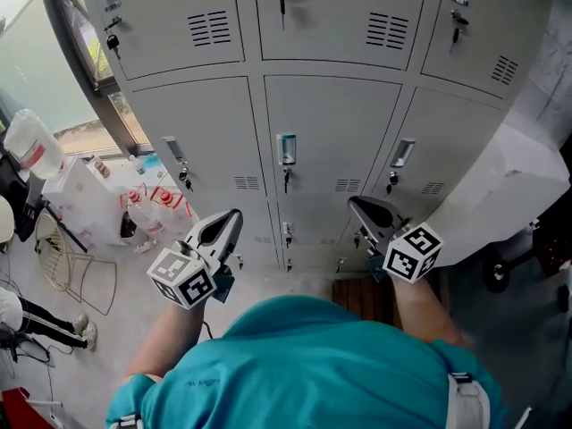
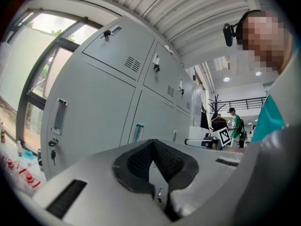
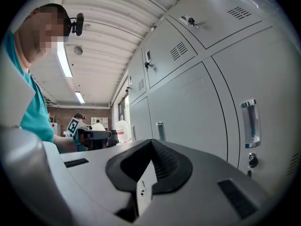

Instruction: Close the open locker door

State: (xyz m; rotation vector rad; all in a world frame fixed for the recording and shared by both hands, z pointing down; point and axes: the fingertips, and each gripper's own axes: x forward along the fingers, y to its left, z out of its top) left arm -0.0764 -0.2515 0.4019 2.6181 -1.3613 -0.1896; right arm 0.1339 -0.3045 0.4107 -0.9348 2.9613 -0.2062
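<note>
A bank of grey lockers fills the head view, with keys hanging in several locks. Every door I can see sits flush with its frame. My left gripper is held up in front of the lower left column, jaws shut and empty. My right gripper hangs before the lower right column, also shut on nothing. In the left gripper view the left gripper points along the locker fronts. In the right gripper view the right gripper does the same beside the locker fronts.
A window stands left of the lockers. Below it are a white container, red-capped bottles and a wire rack. A large pale slab leans at the right. A brown slatted mat lies on the floor.
</note>
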